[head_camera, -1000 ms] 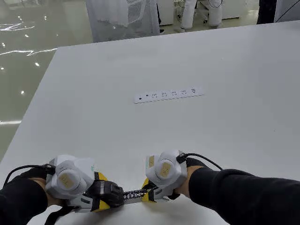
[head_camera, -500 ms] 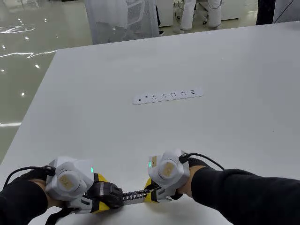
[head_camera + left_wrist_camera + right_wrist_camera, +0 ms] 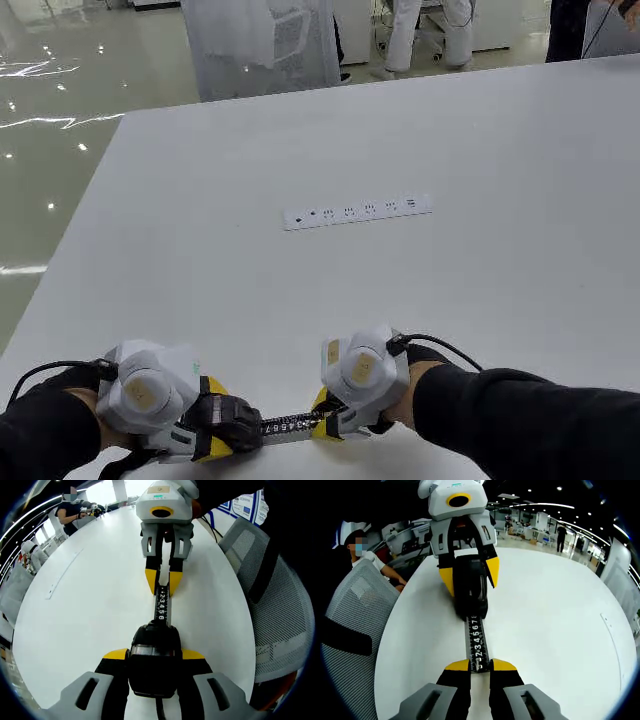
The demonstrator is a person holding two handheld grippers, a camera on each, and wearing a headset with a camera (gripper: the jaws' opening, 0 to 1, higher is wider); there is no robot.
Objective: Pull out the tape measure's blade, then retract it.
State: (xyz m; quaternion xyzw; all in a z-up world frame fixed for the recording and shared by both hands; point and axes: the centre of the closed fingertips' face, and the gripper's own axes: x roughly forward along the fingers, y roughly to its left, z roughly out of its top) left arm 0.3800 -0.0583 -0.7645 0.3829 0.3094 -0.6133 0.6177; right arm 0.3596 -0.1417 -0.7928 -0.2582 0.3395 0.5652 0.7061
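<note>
Left gripper (image 3: pixel 212 428) is sitting low at the near edge of the white table (image 3: pixel 480 150). Its yellow-tipped jaws are clamping the tape measure (image 3: pixel 155 662), one on either side of the black body. In the left gripper view that body is wedged snugly between the two jaws, with its back end toward the camera.

Moving right, the blade (image 3: pixel 476 642) is running out of the tape measure's mouth in a short, straight stretch. It is staying low over the tabletop, though I cannot tell whether it is touching it. Its printed single digits are facing up and reading clearly in both gripper views.

Further right, the right gripper (image 3: pixel 480 666) is pinching the blade's free end. Its two yellow tips are pressing together on the strip, with the end tucked between them. The two grippers are pointing nose to nose, close to each other, and the blade is bridging the gap.

Dark sleeves (image 3: pixel 520 420) are coming in from the bottom corners of the head view. Farther up the table, well apart from the work, a white power strip (image 3: pixel 358 211) is lying flat. A grey mesh chair (image 3: pixel 272 610) is standing just off the table's edge.
</note>
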